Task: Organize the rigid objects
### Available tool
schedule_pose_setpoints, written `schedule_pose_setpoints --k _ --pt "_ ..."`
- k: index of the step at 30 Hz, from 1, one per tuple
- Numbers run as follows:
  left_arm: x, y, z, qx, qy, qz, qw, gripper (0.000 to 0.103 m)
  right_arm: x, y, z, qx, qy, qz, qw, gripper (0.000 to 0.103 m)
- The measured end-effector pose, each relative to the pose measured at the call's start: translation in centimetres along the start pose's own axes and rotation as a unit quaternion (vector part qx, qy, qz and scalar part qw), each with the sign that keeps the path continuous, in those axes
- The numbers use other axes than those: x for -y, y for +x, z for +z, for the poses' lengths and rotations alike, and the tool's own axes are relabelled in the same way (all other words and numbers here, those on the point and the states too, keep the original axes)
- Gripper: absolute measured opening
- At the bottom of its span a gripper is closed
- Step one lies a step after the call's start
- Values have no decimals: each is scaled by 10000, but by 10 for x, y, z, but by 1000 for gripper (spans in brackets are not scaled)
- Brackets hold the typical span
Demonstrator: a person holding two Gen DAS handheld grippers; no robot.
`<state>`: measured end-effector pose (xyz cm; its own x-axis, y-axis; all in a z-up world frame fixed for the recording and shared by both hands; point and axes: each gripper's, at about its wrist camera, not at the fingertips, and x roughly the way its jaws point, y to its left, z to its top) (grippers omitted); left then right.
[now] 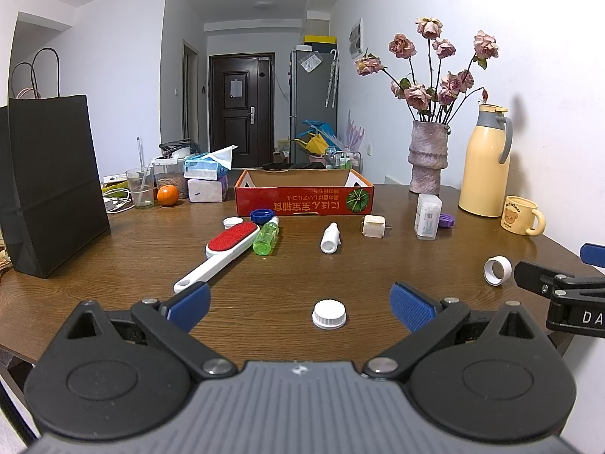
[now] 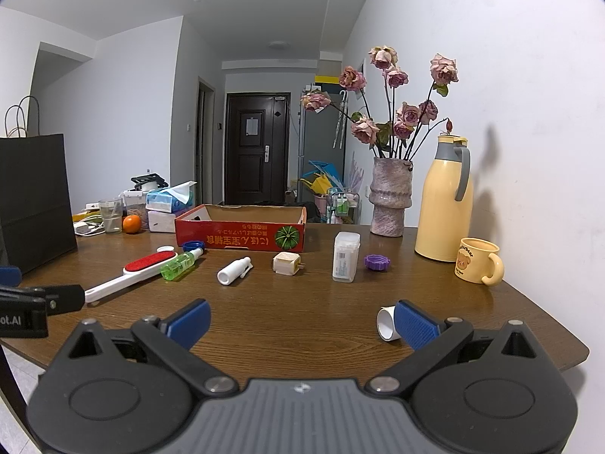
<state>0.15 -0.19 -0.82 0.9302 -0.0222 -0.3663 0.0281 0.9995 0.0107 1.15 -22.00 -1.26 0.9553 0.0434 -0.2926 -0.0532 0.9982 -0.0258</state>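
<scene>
Still at the start: both grippers empty, nothing in the red box [image 1: 304,198] yet.

L to R, all relative to that box on the worktop [image 1: 113,265]: lint brush [image 1: 223,253] and green bottle [image 1: 266,236] lie touching, near its front-left corner, w/ a blue cap [image 1: 261,215] and small white lid [image 1: 232,221] just behind them; white bottle [image 1: 329,238] and plug adapter [image 1: 372,225] in front of its right end; clear swab box [image 1: 427,216] and purple cap [image 1: 446,221] off to its right; white cap [image 1: 329,314] and white ring [image 1: 497,270] well in front, nearest the grippers. Left gripper [image 1: 300,300]: jaws wide open, holding nothing, white cap between them. Right gripper [image 2: 302,319]: jaws wide open too, empty, ring just beside its right finger. Prob. next: left drops onto the cap, closes, carries it to the box.
</scene>
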Motion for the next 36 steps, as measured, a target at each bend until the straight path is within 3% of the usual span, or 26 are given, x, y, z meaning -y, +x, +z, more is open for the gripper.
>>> schedule_pose_setpoints --k 16,36 --pt "-3 8 -2 -106 -10 28 9999 103 0 2 1 -32 -34 -2 10000 103" --pt "13 58 -6 -410 85 -8 9991 103 26 38 -7 -240 -5 -144 9996 103"
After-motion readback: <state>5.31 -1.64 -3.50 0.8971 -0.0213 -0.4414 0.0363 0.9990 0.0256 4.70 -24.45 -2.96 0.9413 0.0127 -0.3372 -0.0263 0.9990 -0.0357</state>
